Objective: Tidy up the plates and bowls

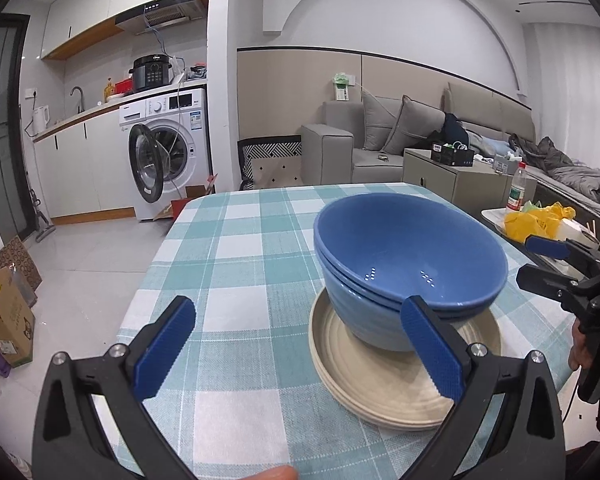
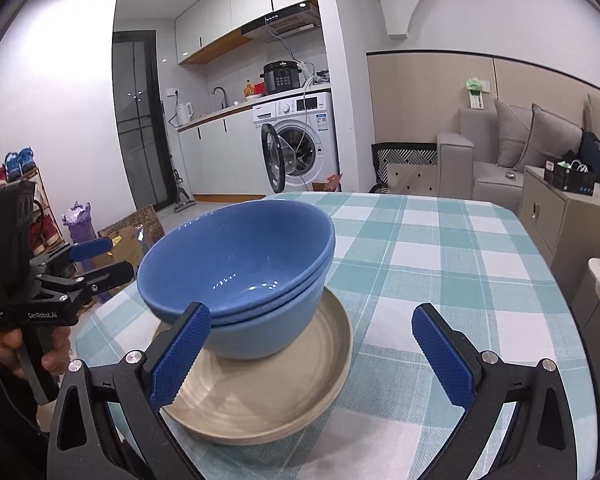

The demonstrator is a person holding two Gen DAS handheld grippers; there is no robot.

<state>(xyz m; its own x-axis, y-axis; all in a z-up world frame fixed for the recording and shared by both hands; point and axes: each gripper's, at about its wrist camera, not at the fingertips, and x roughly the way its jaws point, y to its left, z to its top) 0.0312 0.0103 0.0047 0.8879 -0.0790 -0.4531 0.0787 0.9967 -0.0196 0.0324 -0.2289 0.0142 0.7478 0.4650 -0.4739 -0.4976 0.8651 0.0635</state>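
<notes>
Two nested bowls [image 1: 410,256] are plain blue, sitting centre-right in the left wrist view on beige stacked plates [image 1: 380,384]. The tablecloth [image 1: 240,248] is a teal-and-white check. Both the left gripper [image 1: 296,352] and the right gripper [image 2: 312,356] have black frames with textured blue pads. At upper left stands a white washing machine [image 1: 172,140]; at right, a yellow bag [image 1: 536,220].
</notes>
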